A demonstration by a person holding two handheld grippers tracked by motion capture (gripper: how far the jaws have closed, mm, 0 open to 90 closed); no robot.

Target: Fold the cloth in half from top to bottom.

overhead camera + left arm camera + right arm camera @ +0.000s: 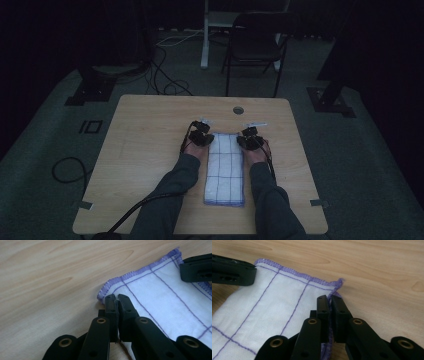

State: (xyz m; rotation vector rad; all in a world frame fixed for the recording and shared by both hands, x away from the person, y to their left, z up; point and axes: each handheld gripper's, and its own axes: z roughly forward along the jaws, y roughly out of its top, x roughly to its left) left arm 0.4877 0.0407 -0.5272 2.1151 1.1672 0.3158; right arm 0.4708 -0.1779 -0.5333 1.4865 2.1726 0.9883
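I have both forearms reaching in from the near edge of the table [150, 125], the left gripper [117, 298] and right gripper [330, 299] tipped down side by side at the far end of the folded cloth [225, 170]. The cloth lies lengthwise toward the table's near edge, about midway across. Each gripper's jaws are pinched tight on a far corner of it, the hem between the pads.
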